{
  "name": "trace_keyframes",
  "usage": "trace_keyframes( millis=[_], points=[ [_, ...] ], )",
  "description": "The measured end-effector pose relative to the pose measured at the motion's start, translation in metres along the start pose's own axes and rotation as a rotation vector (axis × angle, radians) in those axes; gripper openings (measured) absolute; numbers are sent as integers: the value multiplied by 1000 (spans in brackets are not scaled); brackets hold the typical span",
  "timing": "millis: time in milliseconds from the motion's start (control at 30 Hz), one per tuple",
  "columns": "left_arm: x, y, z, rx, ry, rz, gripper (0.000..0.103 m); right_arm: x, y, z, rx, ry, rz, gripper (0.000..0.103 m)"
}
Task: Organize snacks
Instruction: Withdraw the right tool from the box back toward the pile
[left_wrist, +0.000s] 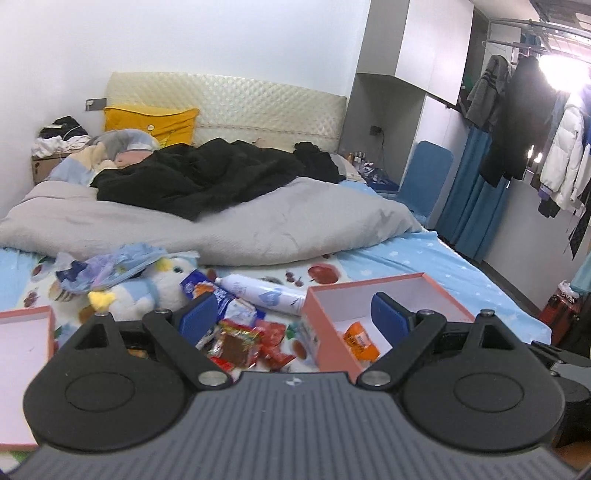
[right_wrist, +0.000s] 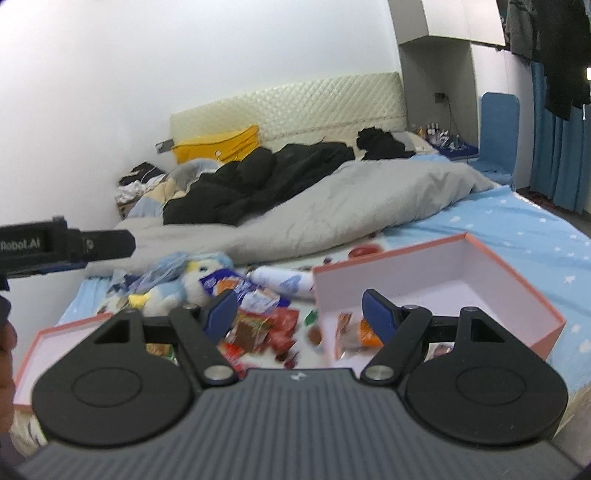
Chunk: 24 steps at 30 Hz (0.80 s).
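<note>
Snacks (left_wrist: 251, 339) lie heaped on the bed (left_wrist: 424, 254) between 2 pink boxes; 1 orange packet (left_wrist: 360, 341) sits inside the right box (left_wrist: 388, 295). Both grippers, left gripper (left_wrist: 295, 317) and right gripper (right_wrist: 299, 314), hover with fingers released, empty.

A home bedroom: unmade bed (left_wrist: 258, 221), padded headboard (left_wrist: 229, 107), hanging coats (left_wrist: 517, 118).
</note>
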<state>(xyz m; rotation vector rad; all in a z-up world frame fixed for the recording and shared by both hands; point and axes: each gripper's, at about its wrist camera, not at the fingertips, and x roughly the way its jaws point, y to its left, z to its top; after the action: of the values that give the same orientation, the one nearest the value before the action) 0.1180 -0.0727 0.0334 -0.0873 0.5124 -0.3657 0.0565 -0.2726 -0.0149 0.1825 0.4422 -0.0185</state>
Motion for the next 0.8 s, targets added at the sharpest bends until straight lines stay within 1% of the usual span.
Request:
trace_keyframes(
  millis=[133, 200, 367, 500, 600, 700, 800],
  points=[
    [-19, 16, -16, 4, -1, 37, 94, -6, 15, -11, -2, -4, 19, 76],
    [-25, 25, -24, -10, 0, 53, 96, -10, 23, -17, -9, -10, 44, 76],
    [-37, 51, -47, -47, 21, 103, 98, -18, 43, -35, -34, -7, 72, 76],
    [-50, 64, -71, -79, 41, 137, 100, -22, 56, -54, -36, 20, 100, 76],
    [-55, 63, -89, -56, 64, 150, 100, -23, 63, -67, -24, 50, 115, 76],
    [-57, 64, -108, -39, 83, 166, 101, -25, 71, -79, -41, 80, 123, 76],
    [-58, 70, -122, -52, 104, 189, 101, -27, 76, -89, -51, 105, 129, 76]
  ],
)
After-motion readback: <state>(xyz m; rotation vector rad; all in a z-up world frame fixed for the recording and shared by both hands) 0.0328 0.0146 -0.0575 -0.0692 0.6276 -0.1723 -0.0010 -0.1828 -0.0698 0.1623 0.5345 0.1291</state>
